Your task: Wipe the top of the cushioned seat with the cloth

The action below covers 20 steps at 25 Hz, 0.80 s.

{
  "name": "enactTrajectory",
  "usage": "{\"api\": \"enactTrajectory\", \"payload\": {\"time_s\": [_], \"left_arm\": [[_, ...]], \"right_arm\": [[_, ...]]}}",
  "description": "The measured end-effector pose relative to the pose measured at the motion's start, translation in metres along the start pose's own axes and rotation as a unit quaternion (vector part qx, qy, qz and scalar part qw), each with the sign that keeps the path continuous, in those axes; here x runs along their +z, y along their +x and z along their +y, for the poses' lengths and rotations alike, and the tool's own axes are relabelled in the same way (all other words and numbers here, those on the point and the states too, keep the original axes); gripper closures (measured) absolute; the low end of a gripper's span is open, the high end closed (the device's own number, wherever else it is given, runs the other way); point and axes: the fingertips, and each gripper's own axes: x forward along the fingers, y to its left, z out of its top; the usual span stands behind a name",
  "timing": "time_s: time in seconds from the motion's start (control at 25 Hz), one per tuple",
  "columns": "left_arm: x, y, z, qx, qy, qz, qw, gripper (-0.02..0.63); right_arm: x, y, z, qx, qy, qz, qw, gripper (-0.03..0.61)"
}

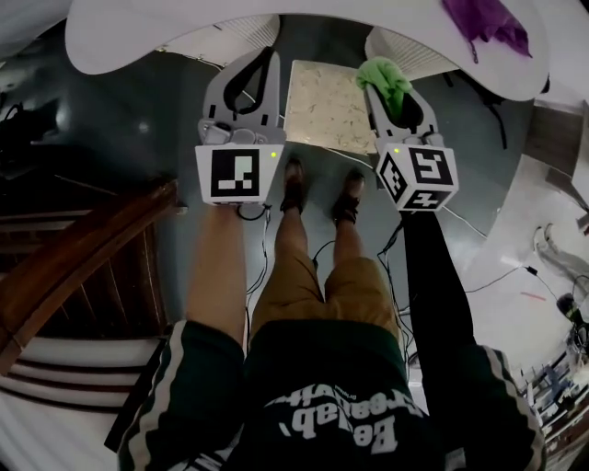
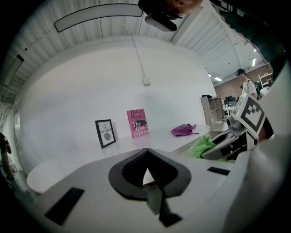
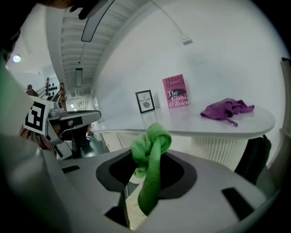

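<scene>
The cushioned seat (image 1: 327, 103) is a square cream-speckled pad on the floor ahead of the person's feet, between the two grippers in the head view. My right gripper (image 1: 391, 85) is shut on a green cloth (image 1: 385, 81), held above the seat's right edge. In the right gripper view the cloth (image 3: 150, 150) bunches up out of the shut jaws and hangs down in front. My left gripper (image 1: 255, 78) hovers at the seat's left side, jaws shut with nothing in them (image 2: 146, 175). The green cloth (image 2: 204, 146) also shows at right in the left gripper view.
A curved white table (image 1: 184, 32) runs across the far side, carrying a purple cloth (image 1: 488, 20), a pink book (image 3: 174, 91) and a small framed picture (image 3: 145, 101). A wooden staircase (image 1: 83, 267) lies at left. Cables (image 1: 497, 276) trail on the floor at right.
</scene>
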Motion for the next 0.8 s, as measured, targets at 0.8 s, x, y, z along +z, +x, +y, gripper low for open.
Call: {"api": "enactTrajectory", "payload": {"time_s": [0.8], "left_arm": [[-0.114,0.025,0.038,-0.061,-0.013,0.009,0.9980,0.598]], "right_arm": [[-0.123,0.171,0.032,-0.007,-0.019,0.108,0.994,0.439]]}}
